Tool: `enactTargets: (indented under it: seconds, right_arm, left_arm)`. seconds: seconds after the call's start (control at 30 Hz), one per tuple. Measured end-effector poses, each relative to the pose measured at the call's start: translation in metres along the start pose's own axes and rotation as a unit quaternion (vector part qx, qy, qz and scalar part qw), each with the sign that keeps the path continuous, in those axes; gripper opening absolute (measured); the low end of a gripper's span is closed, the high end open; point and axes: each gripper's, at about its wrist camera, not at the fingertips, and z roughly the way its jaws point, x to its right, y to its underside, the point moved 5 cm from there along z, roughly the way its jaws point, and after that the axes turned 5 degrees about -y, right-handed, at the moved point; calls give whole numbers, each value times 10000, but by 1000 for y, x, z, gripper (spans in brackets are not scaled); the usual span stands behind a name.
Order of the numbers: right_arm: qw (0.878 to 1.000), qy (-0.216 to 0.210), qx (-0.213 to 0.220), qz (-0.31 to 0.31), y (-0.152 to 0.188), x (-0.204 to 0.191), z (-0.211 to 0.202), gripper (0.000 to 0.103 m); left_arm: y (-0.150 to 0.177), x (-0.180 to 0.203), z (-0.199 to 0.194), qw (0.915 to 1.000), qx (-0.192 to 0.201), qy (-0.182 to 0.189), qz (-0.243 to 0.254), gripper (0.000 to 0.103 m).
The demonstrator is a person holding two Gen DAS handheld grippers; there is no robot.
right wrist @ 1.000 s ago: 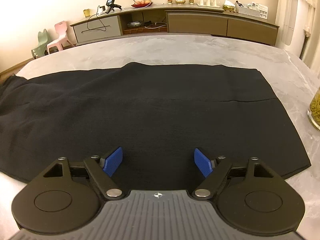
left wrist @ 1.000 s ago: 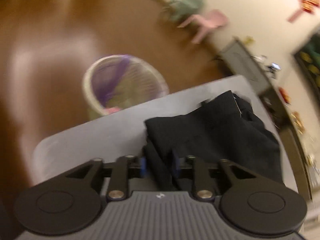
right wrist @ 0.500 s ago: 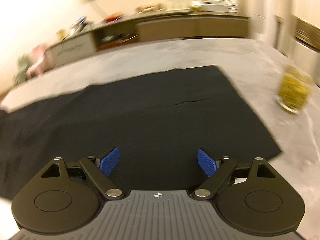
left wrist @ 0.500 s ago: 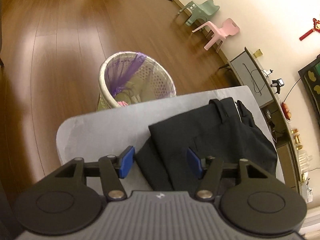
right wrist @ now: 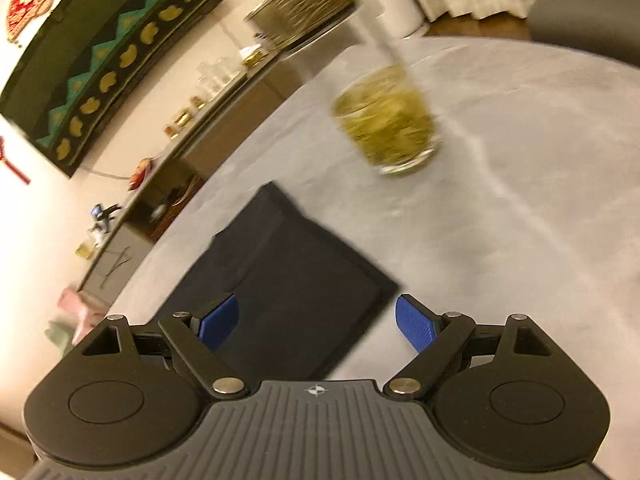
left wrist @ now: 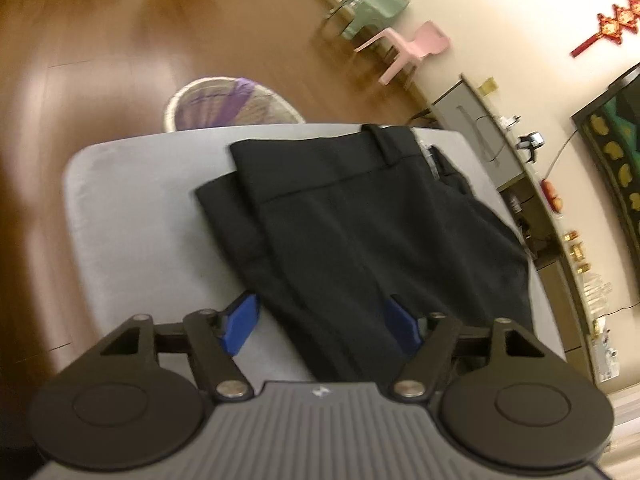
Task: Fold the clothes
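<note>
Black trousers [left wrist: 360, 220] lie on the grey table [left wrist: 132, 220], waistband end folded towards the far table corner in the left wrist view. My left gripper [left wrist: 322, 326] is open and empty, just above the near part of the trousers. In the right wrist view the hem end of the trousers [right wrist: 296, 280] lies flat with its corner on the table [right wrist: 500, 220]. My right gripper [right wrist: 316, 320] is open and empty, above that corner.
A glass jar with yellow-green contents [right wrist: 388, 124] stands on the table beyond the hem. A wicker bin with a purple liner [left wrist: 224, 104] stands on the wood floor past the table corner. Small pink and green chairs [left wrist: 400, 46] and a sideboard [left wrist: 484, 140] stand by the wall.
My left gripper has let go of the trousers, opened and drawn back. My right gripper has swung right towards the hem corner and the jar, staying open.
</note>
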Motion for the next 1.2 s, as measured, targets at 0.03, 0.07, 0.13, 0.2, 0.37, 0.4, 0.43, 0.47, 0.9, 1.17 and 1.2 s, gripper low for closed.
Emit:
enactTargets:
  seconds: [0.03,0.07,0.13,0.2,0.37,0.4,0.43,0.47,0.9,1.17,1.2]
  right_arm:
    - [9999,-131,-61,42,2,-4,5,87]
    - [9996,-245,-133,70,4,-7,8,87]
    - [9984,-473,-275,126,8,-13,15,87]
    - [9965,-701,-418,182,13,-19,21,87]
    - [9984,-498,-246,-79,12,-25,22,87]
    - [9974,-590,-371,-186,16,-31,26,87]
    - [9960,-682,-496,-293,20,-37,29,87]
    - [9957,-661,-510,-395,22,-40,31,87]
    - [9928,-86,-300,-1160,17,-46,49,17]
    - [9770,-674,382,-1988,4,-82,-13,3]
    - [9727,-800,492,-2120,2,-90,-30,3]
  left_arm:
    - [1,4,3,10000,26,77,23,82]
    - [2,8,6,9999,47,153,41,83]
    - [4,15,11,9995,92,285,57,86]
    - [8,21,14,9992,127,367,87,90]
    - [10,20,12,9989,415,200,49,87]
    - [6,9,7,9983,519,138,-221,86]
    - [3,-2,2,9966,628,74,-522,86]
    - [0,-11,-2,9951,661,71,-731,86]
    - [1,21,33,9993,196,326,1,1]
    - [1,38,-45,9861,1130,1198,209,1]
    - [1,43,-63,9820,1263,1385,233,1]
